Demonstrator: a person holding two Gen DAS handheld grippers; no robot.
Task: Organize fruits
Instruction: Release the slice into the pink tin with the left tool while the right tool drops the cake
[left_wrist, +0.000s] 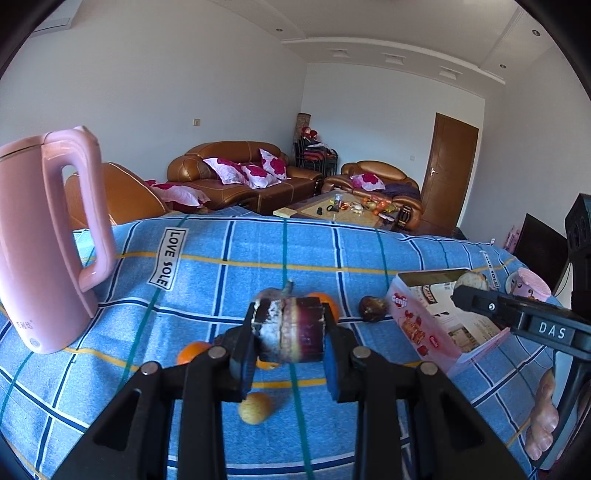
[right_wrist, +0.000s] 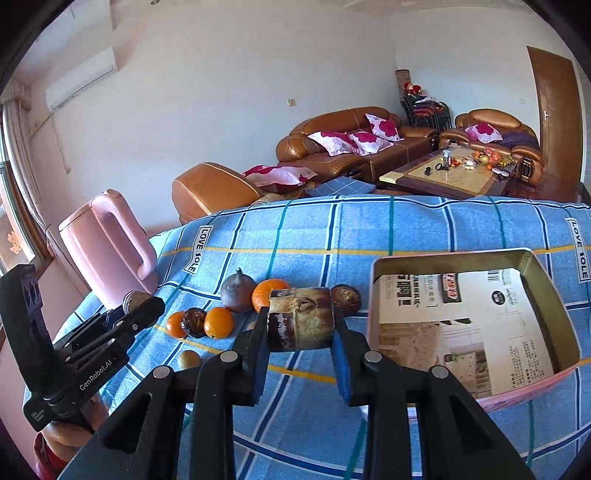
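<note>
Right now both grippers pinch a short cane piece crosswise, long axis running finger to finger: the left gripper holds a purple cane piece, the right gripper a brownish cane piece. Open pink box sits just right of the right gripper and closer to it than to the left; remaining oranges and dark fruits lie on the blue checked table beyond the fingers.
</note>
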